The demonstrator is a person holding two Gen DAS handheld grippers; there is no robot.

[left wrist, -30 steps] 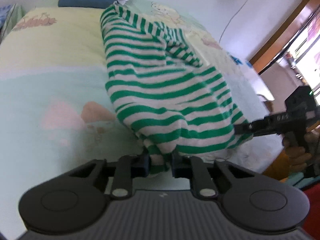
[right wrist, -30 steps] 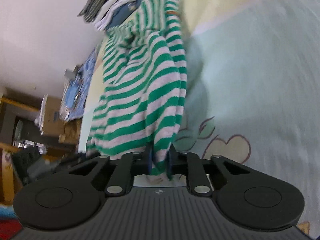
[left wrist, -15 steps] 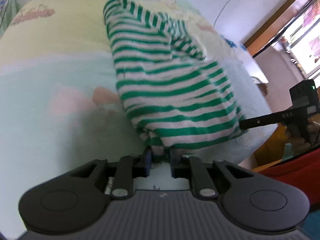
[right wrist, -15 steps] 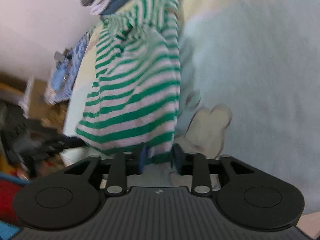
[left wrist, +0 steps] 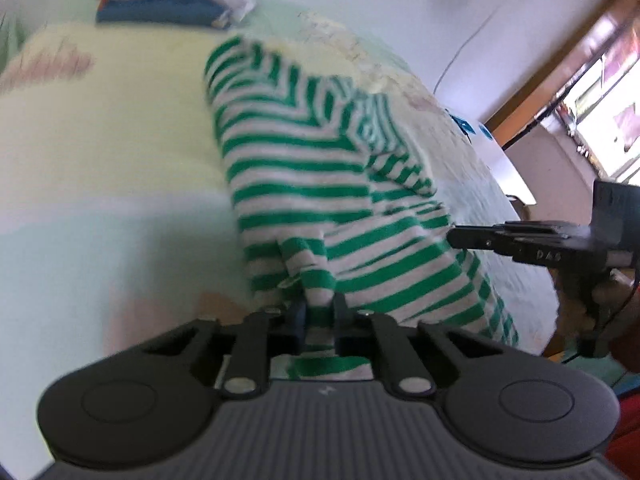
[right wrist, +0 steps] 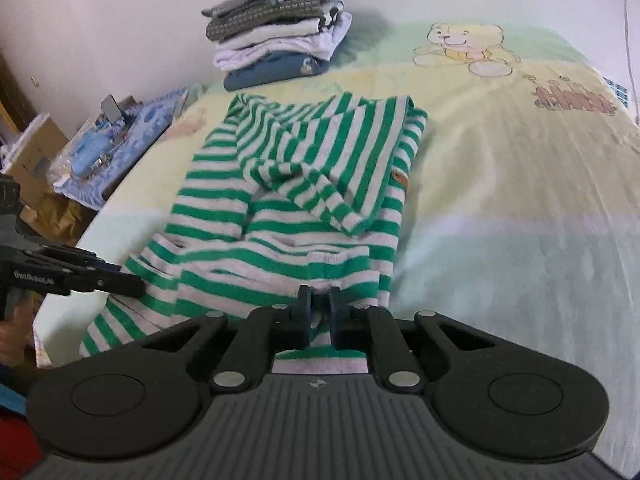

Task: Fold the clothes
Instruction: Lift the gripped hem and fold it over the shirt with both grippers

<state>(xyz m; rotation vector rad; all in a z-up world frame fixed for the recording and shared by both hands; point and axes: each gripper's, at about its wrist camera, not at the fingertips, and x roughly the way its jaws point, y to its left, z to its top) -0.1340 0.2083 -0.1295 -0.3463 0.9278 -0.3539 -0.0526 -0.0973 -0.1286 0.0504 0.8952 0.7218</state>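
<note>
The left gripper is pinching the near hem of the green-and-white striped hoodie, its tongs clamped together on a bunched fold of the knit. To my eye the step in hand is carrying that bottom edge up over the body toward the hood. To do it well, both hands should be travelling together and level, so the hem lands square instead of twisting; the cloth is looking gathered and puckered at the left pinch, so a slight outward stretch before laying it down would be helping.

The hoodie is lying on the bed, on a pale yellow and mint cartoon bedsheet, already narrowed lengthwise with the sleeves tucked in and the hood lying on top near the far end. A small tan tag is showing on its right edge. Beyond it, a stack of folded clothes is sitting by the wall.

The right gripper is likewise gripping the hem, its tongs shut on the striped fabric, well apart from the other hand.
</note>
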